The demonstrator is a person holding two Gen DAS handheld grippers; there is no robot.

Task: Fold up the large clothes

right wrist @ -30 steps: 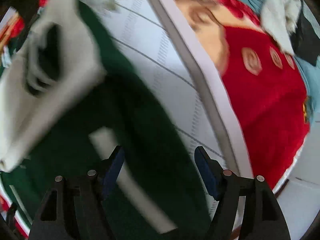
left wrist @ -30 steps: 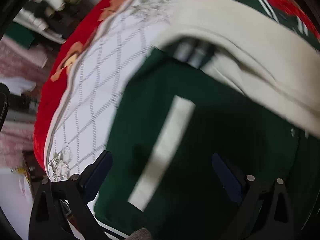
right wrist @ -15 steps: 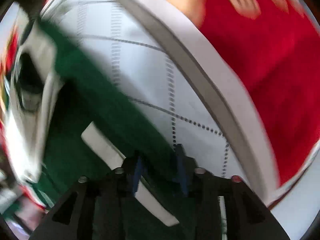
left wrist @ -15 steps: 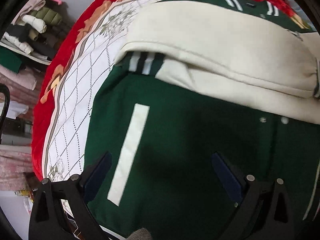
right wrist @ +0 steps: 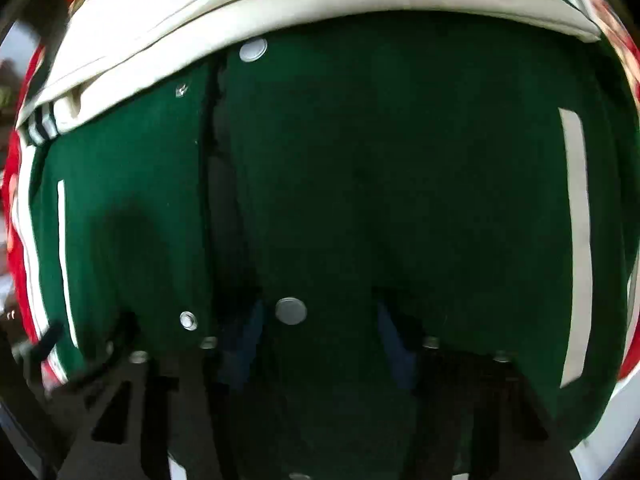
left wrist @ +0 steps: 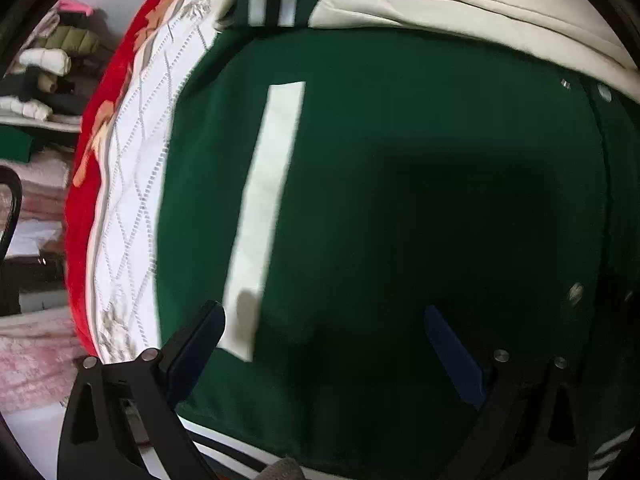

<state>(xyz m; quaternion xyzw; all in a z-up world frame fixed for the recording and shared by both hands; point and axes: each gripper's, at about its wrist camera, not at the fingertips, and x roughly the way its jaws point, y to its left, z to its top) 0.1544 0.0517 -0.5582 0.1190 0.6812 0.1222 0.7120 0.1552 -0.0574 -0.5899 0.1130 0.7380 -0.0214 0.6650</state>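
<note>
A green jacket (left wrist: 400,200) with cream sleeves lies spread on a quilted bed (left wrist: 132,184). The left gripper (left wrist: 320,340) hovers above its front, jaws apart, empty. The right gripper (right wrist: 316,340) has swung from the jacket's edge to over its snaps, jaws half apart after closing and reopening, empty: sleeves look folded, body next.

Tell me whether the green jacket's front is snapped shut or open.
Open, at least here: the green jacket shows a dark gap between its front edges, with a snap unfastened beside it.
</note>
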